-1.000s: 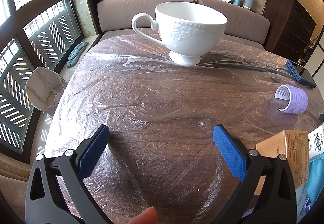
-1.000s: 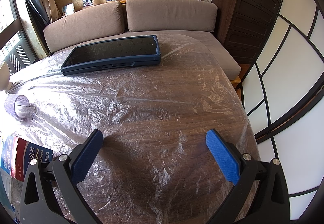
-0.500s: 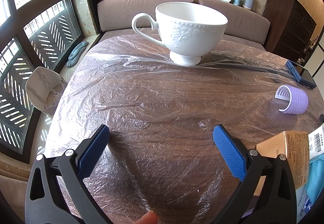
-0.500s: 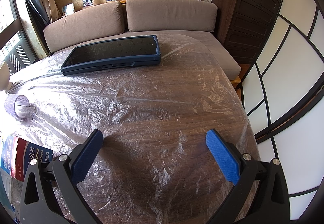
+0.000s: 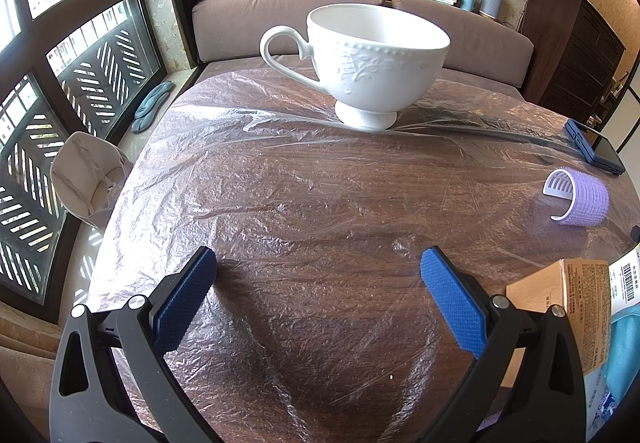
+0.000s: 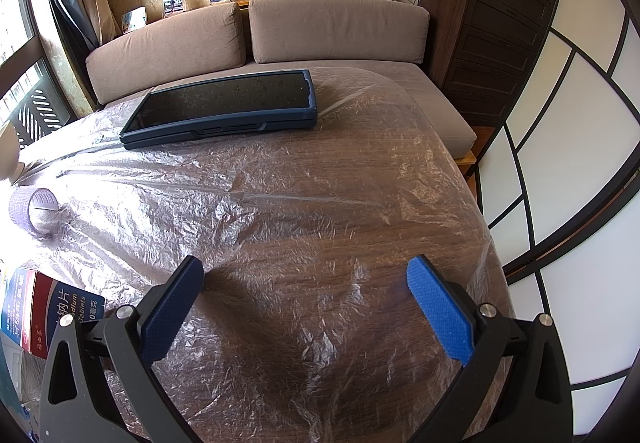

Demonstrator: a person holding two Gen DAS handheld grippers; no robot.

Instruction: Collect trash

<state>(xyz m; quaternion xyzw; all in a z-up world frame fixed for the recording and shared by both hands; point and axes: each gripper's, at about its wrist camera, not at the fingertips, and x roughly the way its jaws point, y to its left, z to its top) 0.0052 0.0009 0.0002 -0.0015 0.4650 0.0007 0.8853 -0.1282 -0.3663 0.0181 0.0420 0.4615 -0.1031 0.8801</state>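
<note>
A round wooden table (image 5: pixel 320 203) is covered with crinkled clear plastic film (image 6: pixel 320 203). My left gripper (image 5: pixel 318 267) is open and empty low over its near side. A brown cardboard box (image 5: pixel 560 291) lies just right of it, with a barcode label and something teal at the edge. My right gripper (image 6: pixel 304 275) is open and empty over the table's right part. A medicine box (image 6: pixel 44 307) with blue and red print lies to its left. A purple hair roller (image 5: pixel 576 197) lies on the film; it also shows in the right wrist view (image 6: pixel 34 209).
A white teacup (image 5: pixel 368 63) stands at the far side. A dark blue tablet (image 6: pixel 224 109) lies at the back; its corner shows in the left wrist view (image 5: pixel 596 147). A sofa (image 6: pixel 256 39) is behind, a window to the left, a dark cabinet (image 6: pixel 488 27) to the right.
A fingertip at the bottom edge of the left wrist view has dropped out of sight. Neither gripper has moved.
</note>
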